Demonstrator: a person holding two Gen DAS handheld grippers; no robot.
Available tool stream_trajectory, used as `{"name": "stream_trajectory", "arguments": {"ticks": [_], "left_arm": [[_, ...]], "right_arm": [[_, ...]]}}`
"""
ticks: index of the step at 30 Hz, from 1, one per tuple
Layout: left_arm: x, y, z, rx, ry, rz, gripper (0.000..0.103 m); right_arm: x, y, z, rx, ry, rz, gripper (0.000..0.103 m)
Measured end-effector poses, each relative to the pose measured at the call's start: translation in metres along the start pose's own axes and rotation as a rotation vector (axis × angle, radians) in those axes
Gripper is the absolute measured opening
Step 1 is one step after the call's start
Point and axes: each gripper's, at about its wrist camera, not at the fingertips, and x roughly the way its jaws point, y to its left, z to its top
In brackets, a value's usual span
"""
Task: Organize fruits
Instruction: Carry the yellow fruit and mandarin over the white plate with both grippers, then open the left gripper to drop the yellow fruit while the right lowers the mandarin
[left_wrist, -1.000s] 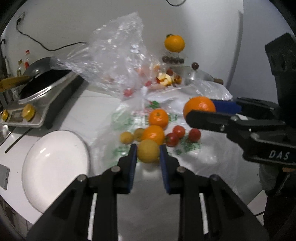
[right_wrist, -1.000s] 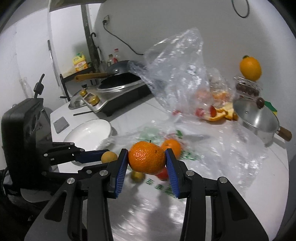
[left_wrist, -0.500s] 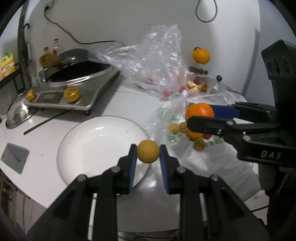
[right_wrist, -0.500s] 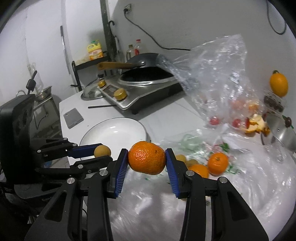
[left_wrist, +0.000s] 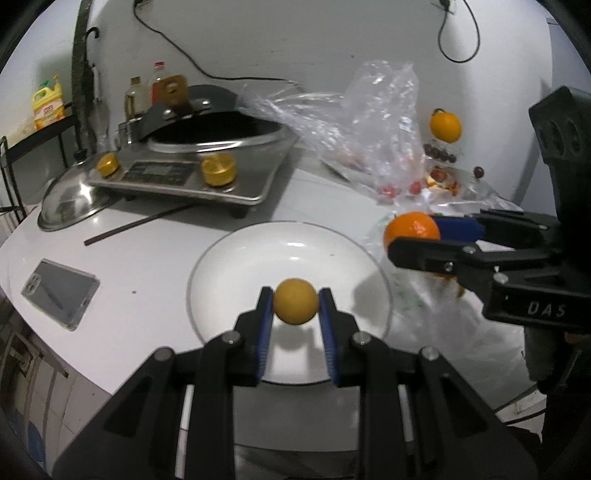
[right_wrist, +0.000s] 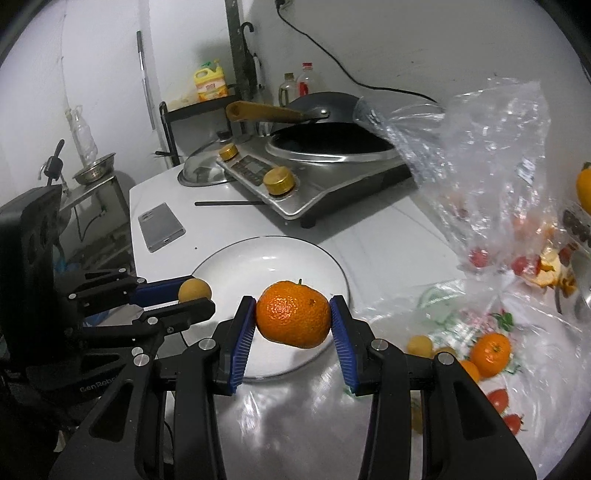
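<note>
My left gripper (left_wrist: 295, 301) is shut on a small round yellow fruit (left_wrist: 295, 301), held over the near half of the white plate (left_wrist: 240, 254). My right gripper (right_wrist: 293, 319) is shut on an orange tangerine (right_wrist: 293, 319), hovering above the plate's (right_wrist: 295, 251) right front rim. In the left wrist view the right gripper (left_wrist: 428, 236) and its tangerine (left_wrist: 410, 229) hang just right of the plate. The left gripper (right_wrist: 195, 295) with the yellow fruit (right_wrist: 194, 290) shows at the plate's left edge in the right wrist view. The plate holds nothing.
Loose tangerines (right_wrist: 491, 354), small yellow fruits (right_wrist: 419, 345) and red tomatoes (right_wrist: 496, 400) lie on a plastic sheet right of the plate. A crumpled clear bag (right_wrist: 480, 155) rises behind. A wok on a cooker (left_wrist: 192, 162), a lid (left_wrist: 70, 199), a chopstick (left_wrist: 136, 225) and a phone (left_wrist: 59, 291) sit left and behind.
Both grippers have carried their fruits leftward from the plastic sheet to over the white plate. Each grip has stayed the same.
</note>
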Motion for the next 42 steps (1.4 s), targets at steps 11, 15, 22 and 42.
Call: {"name": "stream_trajectory", "arguments": {"ticks": [11, 15, 22, 42], "left_arm": [[0.023, 0.033, 0.000, -0.021, 0.011, 0.048, 0.025], [0.034, 0.039, -0.001, -0.009, 0.021, 0.072, 0.025], [0.049, 0.041, -0.002, 0.026, 0.039, 0.116, 0.025], [0.042, 0.046, -0.002, 0.003, 0.029, 0.086, 0.026]], "right_arm": [[0.040, 0.014, 0.016, -0.025, 0.040, 0.020, 0.043], [0.052, 0.014, 0.018, -0.024, 0.061, 0.019, 0.043], [0.071, 0.012, 0.020, -0.019, 0.088, 0.018, 0.043], [0.096, 0.014, 0.027, -0.024, 0.130, 0.000, 0.043]]}}
